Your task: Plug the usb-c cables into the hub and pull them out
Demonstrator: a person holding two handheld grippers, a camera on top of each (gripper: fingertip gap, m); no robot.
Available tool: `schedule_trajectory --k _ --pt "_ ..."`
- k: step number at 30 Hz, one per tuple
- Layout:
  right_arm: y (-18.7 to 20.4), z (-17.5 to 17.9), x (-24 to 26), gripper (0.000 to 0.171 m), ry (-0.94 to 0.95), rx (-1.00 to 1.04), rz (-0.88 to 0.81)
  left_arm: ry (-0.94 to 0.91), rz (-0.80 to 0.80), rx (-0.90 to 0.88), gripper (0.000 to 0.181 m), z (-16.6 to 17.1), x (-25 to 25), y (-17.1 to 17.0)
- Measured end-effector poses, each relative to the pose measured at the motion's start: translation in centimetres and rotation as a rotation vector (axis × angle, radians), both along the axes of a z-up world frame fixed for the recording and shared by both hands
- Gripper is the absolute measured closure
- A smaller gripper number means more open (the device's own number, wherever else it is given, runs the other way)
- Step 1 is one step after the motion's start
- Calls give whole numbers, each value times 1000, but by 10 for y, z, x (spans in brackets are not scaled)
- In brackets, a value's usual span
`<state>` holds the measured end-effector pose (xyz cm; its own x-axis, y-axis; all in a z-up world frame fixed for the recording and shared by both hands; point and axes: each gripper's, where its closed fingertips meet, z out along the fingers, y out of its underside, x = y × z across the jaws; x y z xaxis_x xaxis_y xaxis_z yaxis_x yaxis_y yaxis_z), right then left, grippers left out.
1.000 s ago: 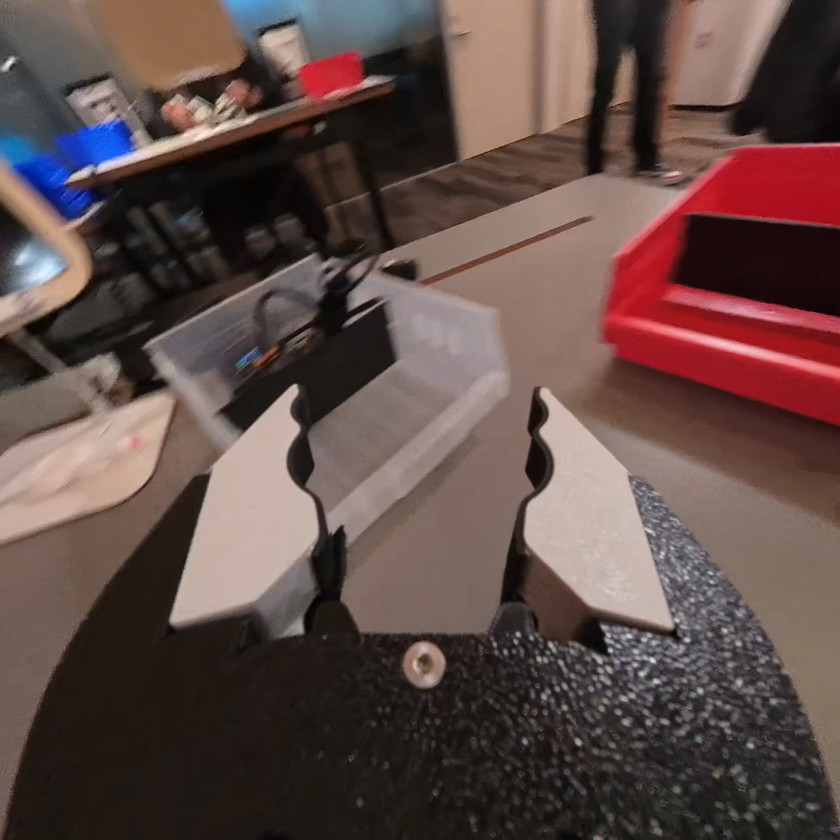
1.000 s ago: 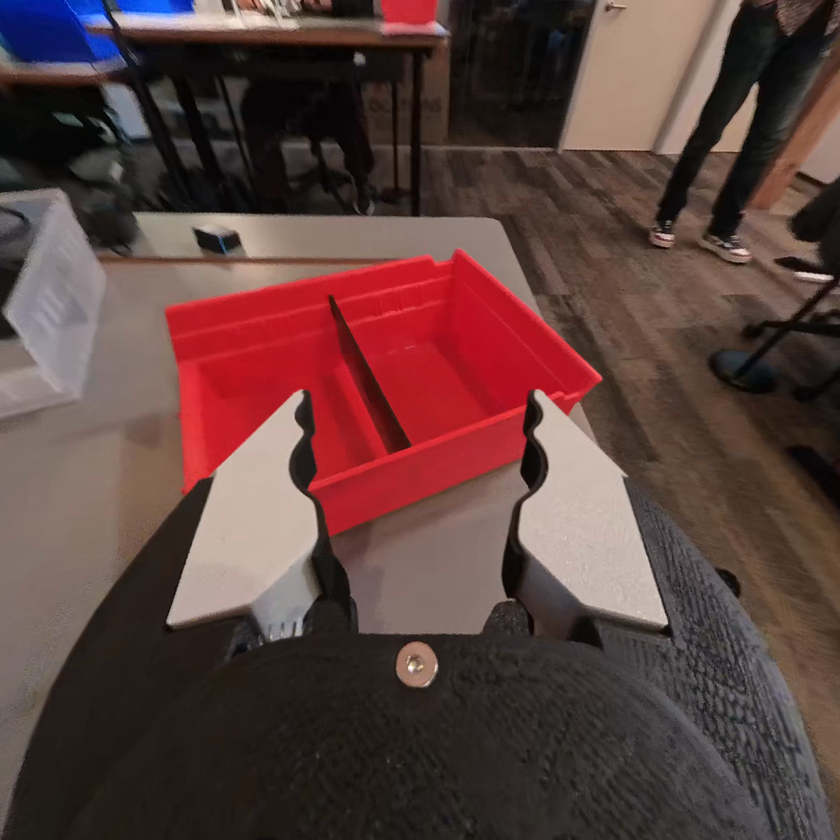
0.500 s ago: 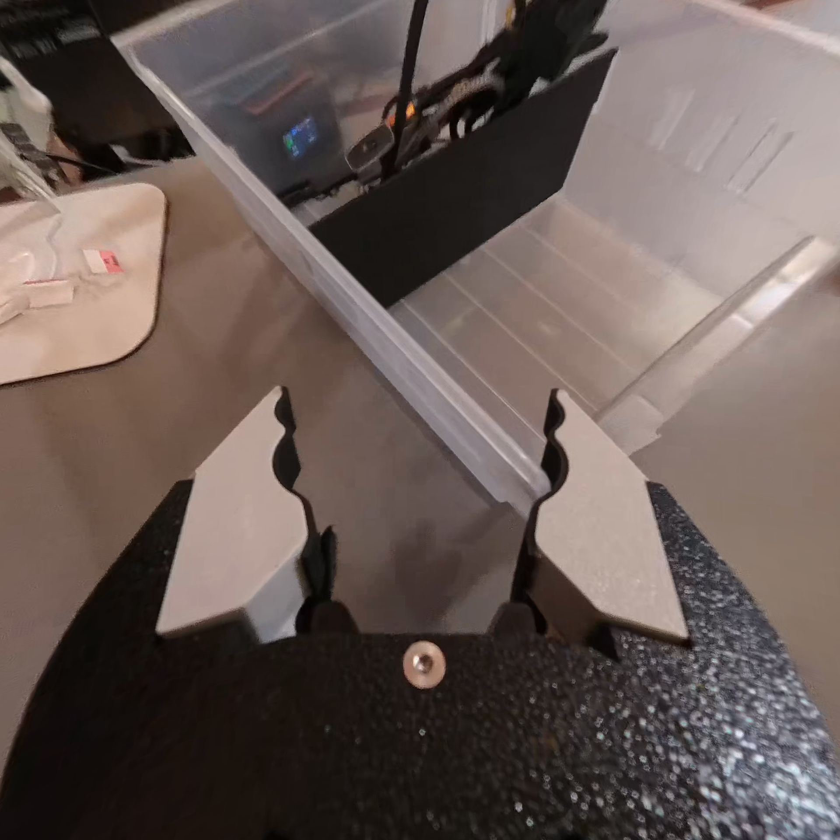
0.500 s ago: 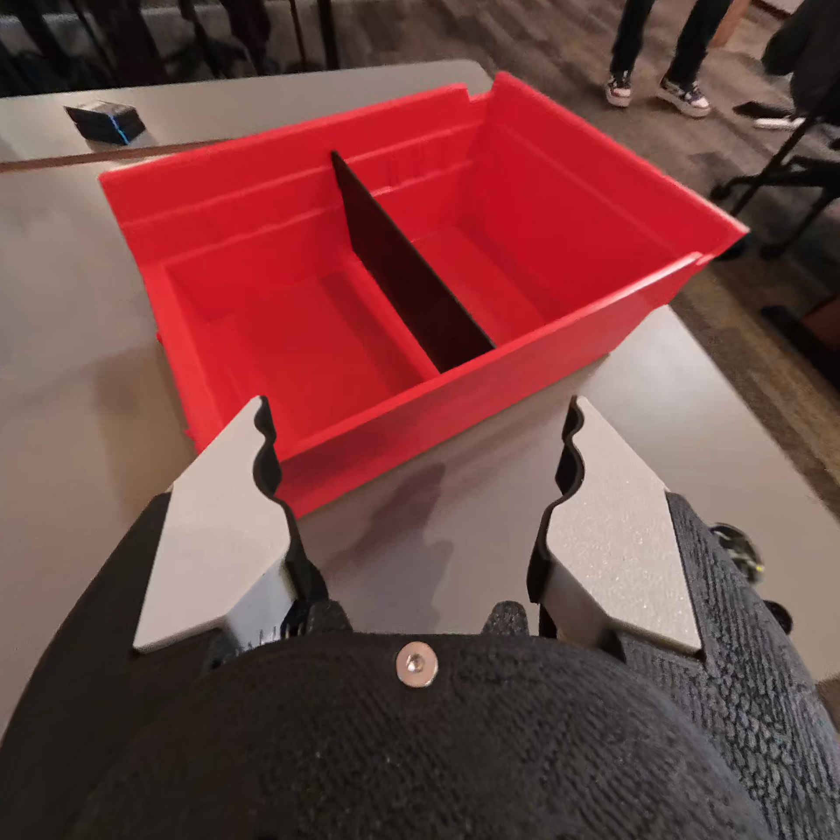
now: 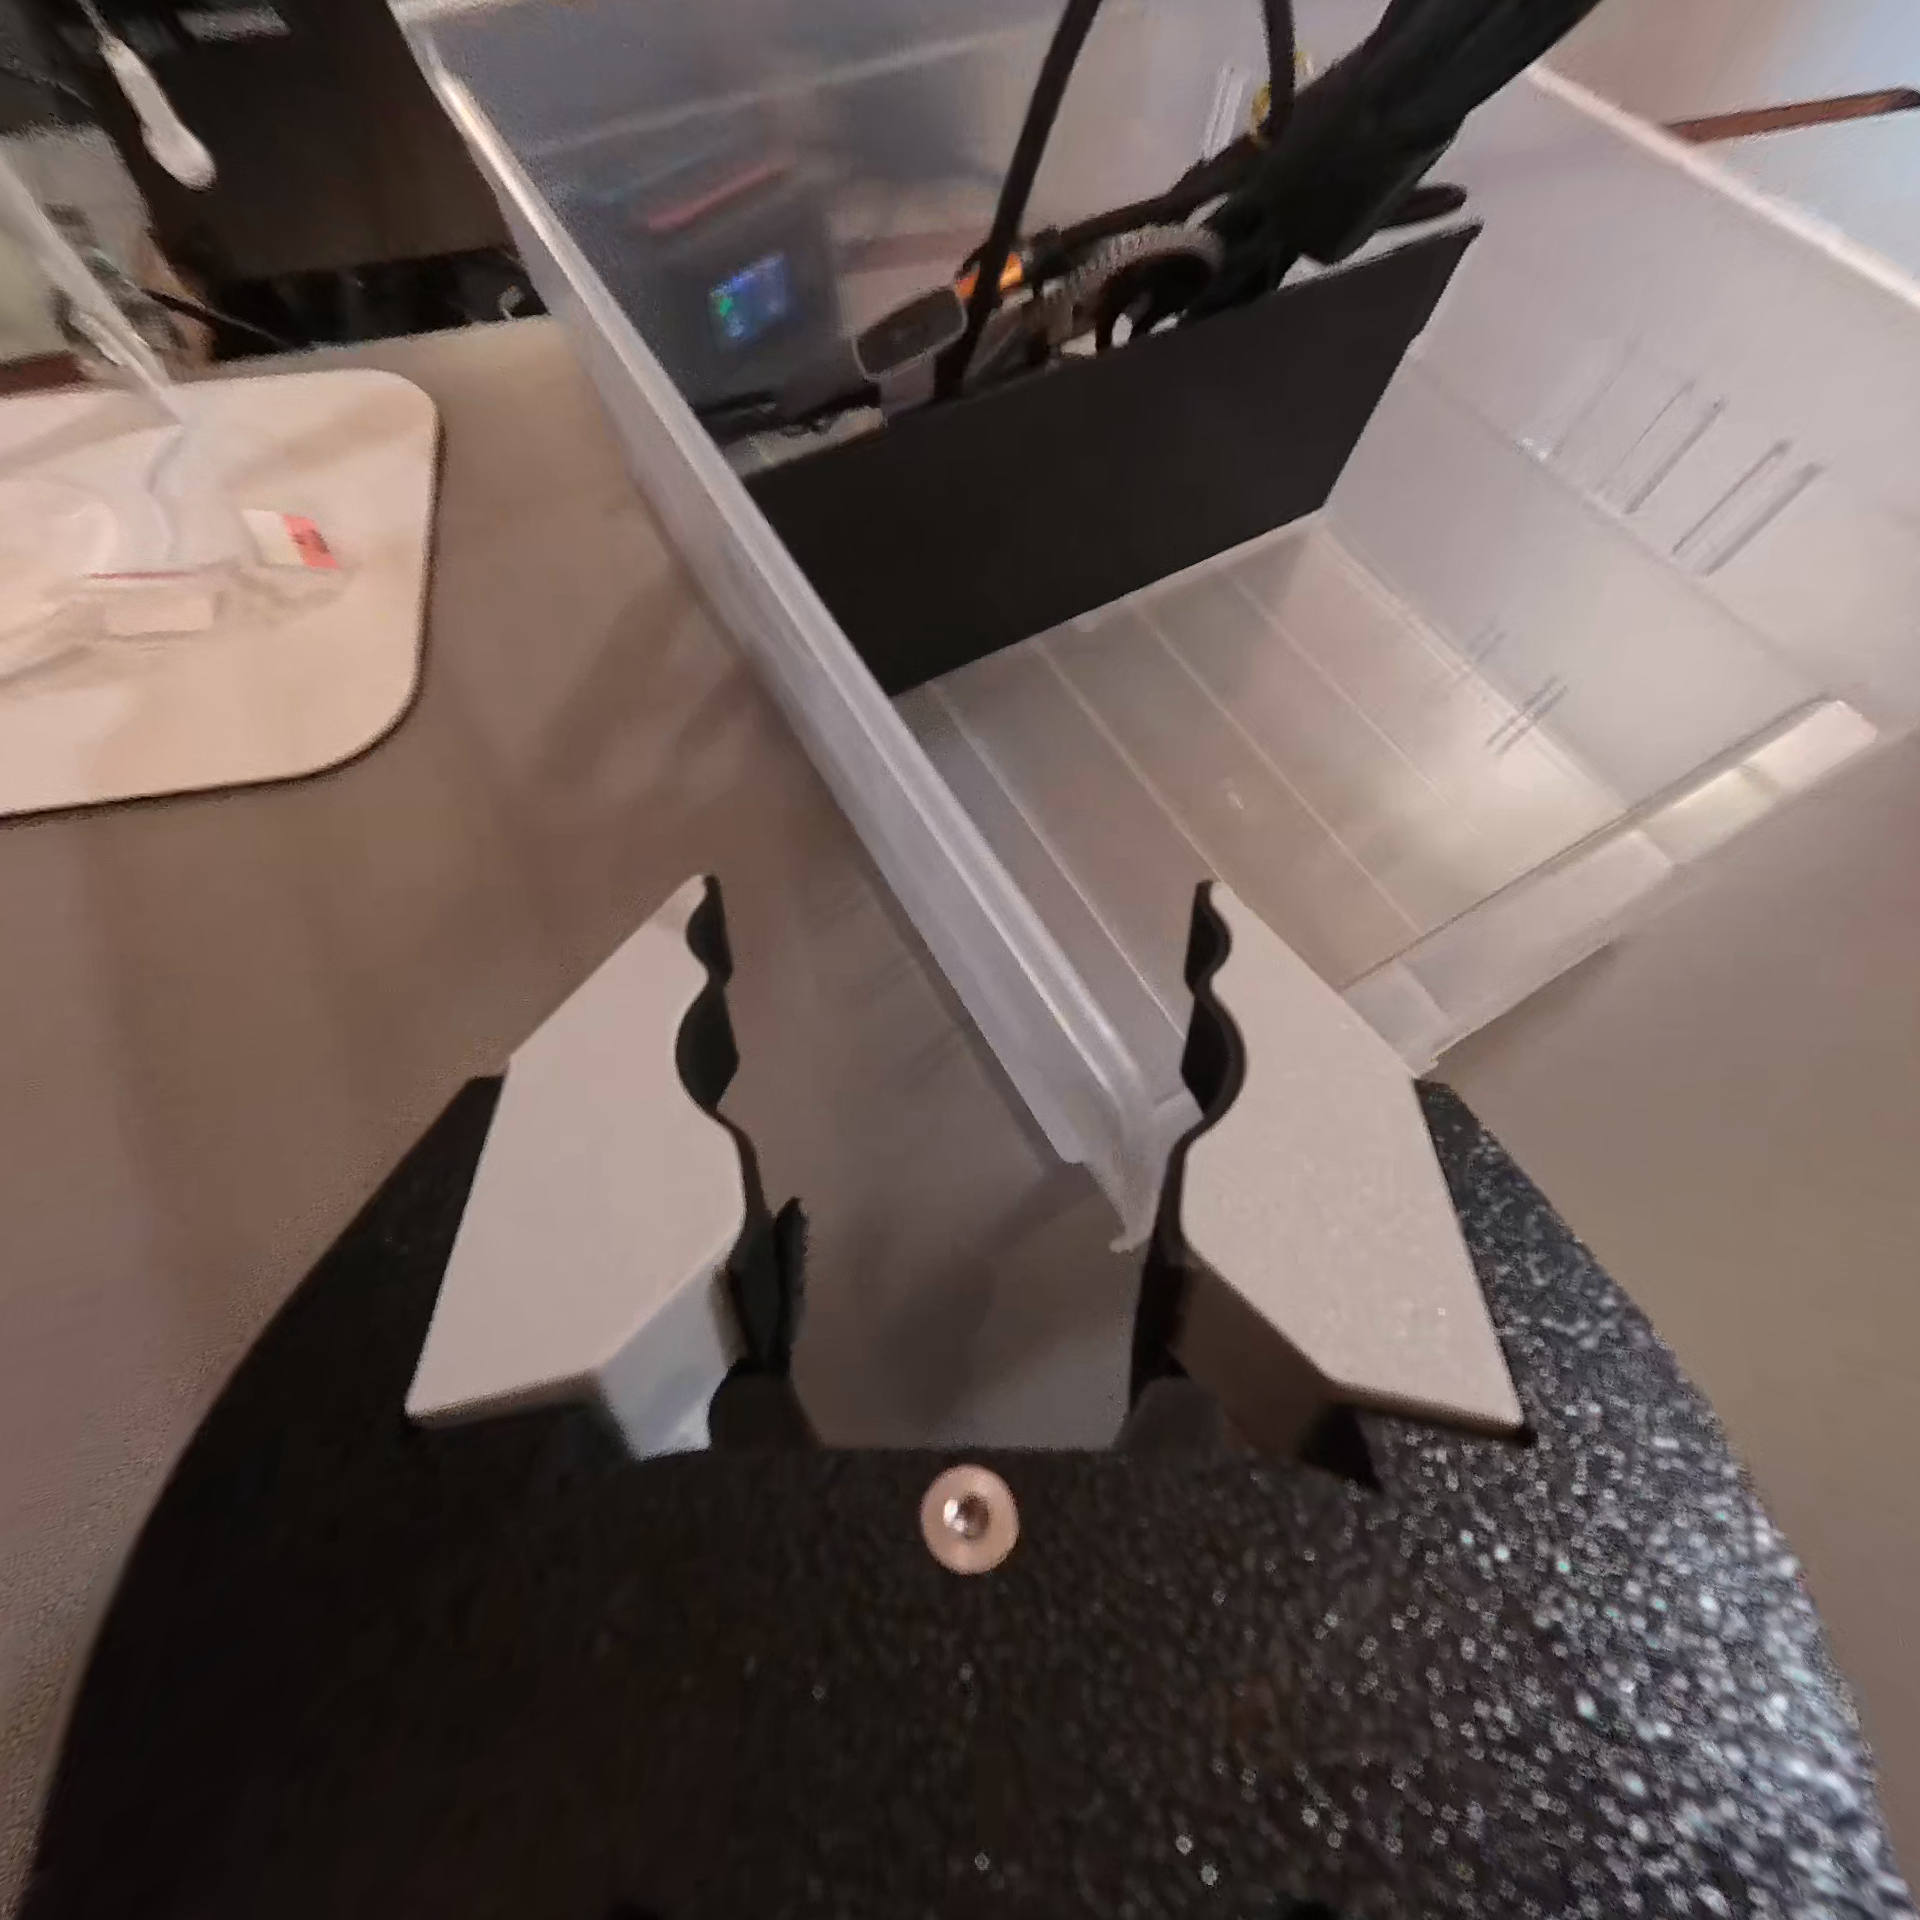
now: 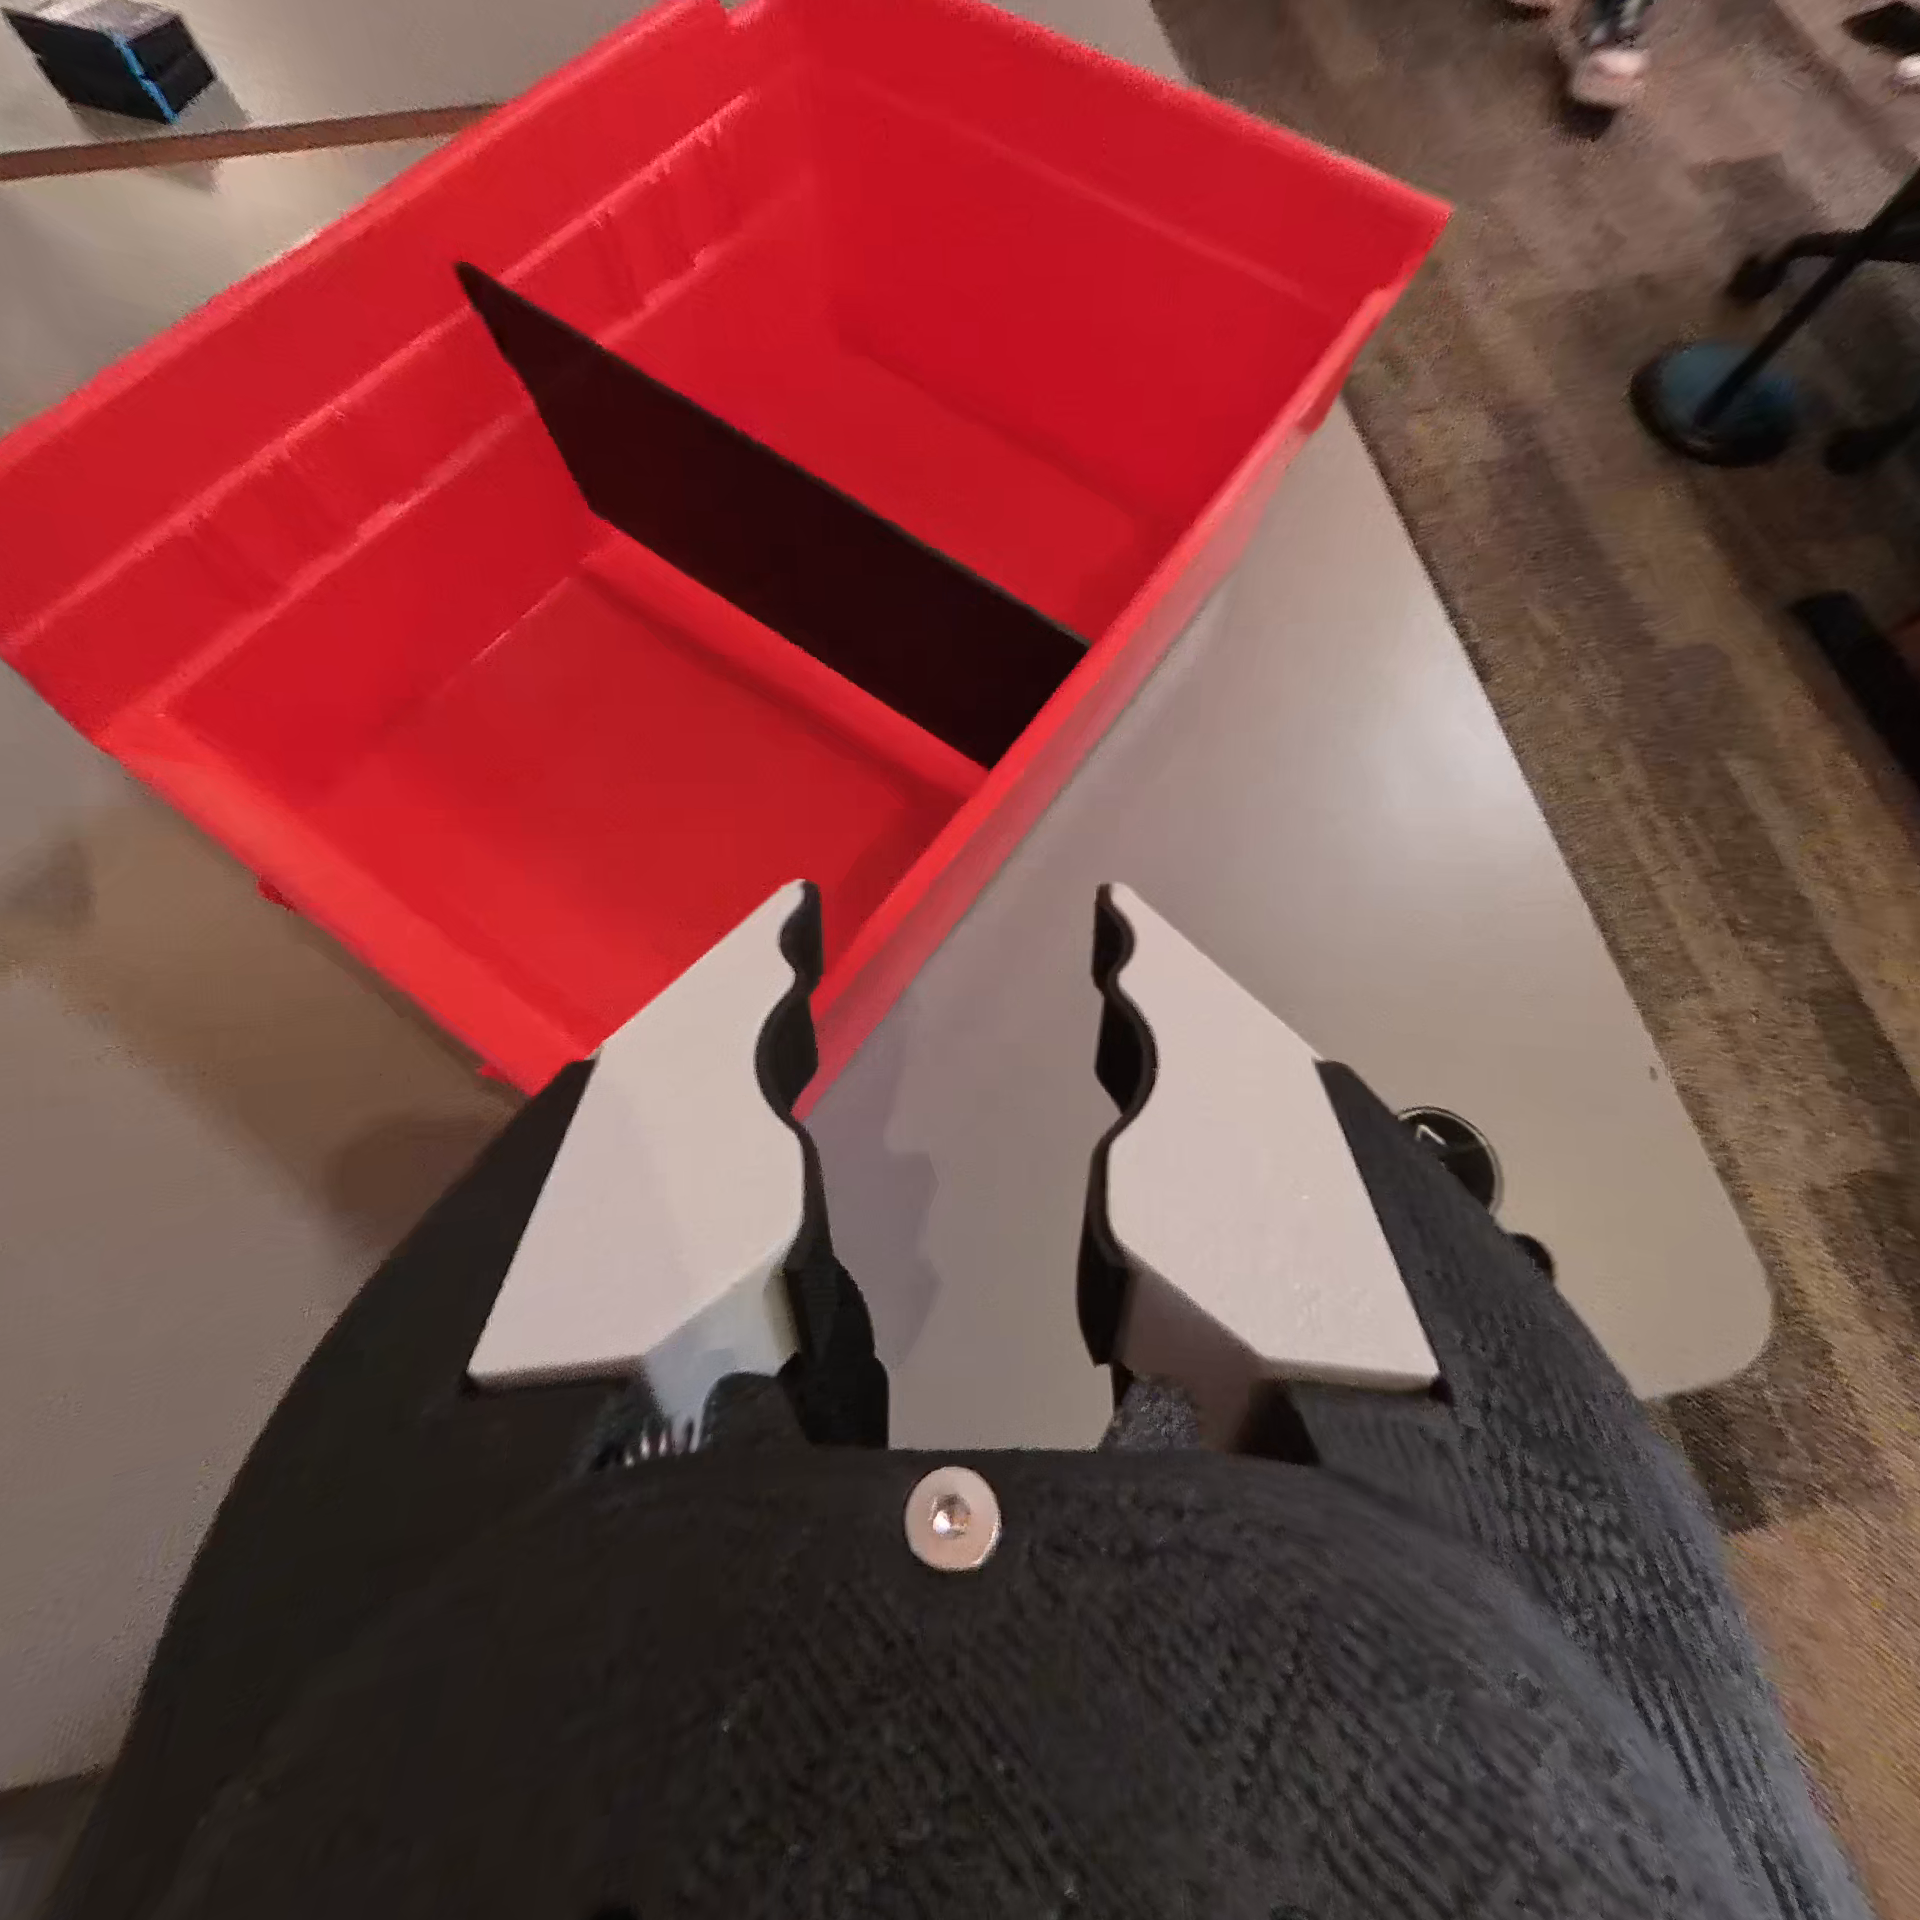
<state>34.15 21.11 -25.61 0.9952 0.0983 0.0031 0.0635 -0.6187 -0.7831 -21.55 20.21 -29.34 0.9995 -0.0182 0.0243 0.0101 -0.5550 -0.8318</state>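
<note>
Both claws nearer bins, grey table (image 6: 1299, 831), wood floor (image 6: 1662, 520)

What I can't make out from my two claws

The black divider (image 5: 1091, 488) in the clear bin (image 5: 935, 883) hides the lower part of the dark cables (image 5: 1278, 187) and a small lit device (image 5: 753, 312) in the far compartment, all blurred; the cables run off the top edge. I cannot tell a hub among them. The red bin (image 6: 364, 914) loses its far left corner to the frame, and the shoes (image 6: 1600, 52) on the far floor are smeared.
</note>
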Motion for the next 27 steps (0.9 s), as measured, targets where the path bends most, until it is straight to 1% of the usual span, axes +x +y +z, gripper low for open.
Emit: schedule_trajectory --k 1,2,3,5,6,7,8,10,14,17,23,27 --pt "1 0 -3 125 8 -17 21 -17 -15 -29 91 -5 3 3" --pt "1 -1 -6 130 6 -33 43 -52 -49 -41 95 -6 11 6" --pt "1 -1 -8 135 -6 -45 66 -92 -90 -41 115 -5 20 8" --pt "3 -1 -11 150 -37 -45 104 -35 -74 -10 120 1 17 10" --pt "4 -1 -10 151 -53 -43 110 22 -59 18 129 6 13 9" --pt "4 -1 -9 152 -61 -44 119 86 -48 40 144 10 8 5" --pt "5 -1 -7 152 -60 -44 129 129 -48 59 152 14 5 2" --pt "5 -1 -3 153 -64 -48 159 156 -39 72 159 15 0 -4" --pt "8 -2 5 154 -92 -65 228 193 9 31 170 13 -22 -13" --pt "11 -2 8 155 -108 -68 271 193 26 -1 176 12 -40 -30" --pt "12 -1 7 154 -166 -41 363 95 84 5 179 13 -62 -89" --pt "16 -1 8 153 -201 -15 487 63 125 -10 179 14 -78 -129"
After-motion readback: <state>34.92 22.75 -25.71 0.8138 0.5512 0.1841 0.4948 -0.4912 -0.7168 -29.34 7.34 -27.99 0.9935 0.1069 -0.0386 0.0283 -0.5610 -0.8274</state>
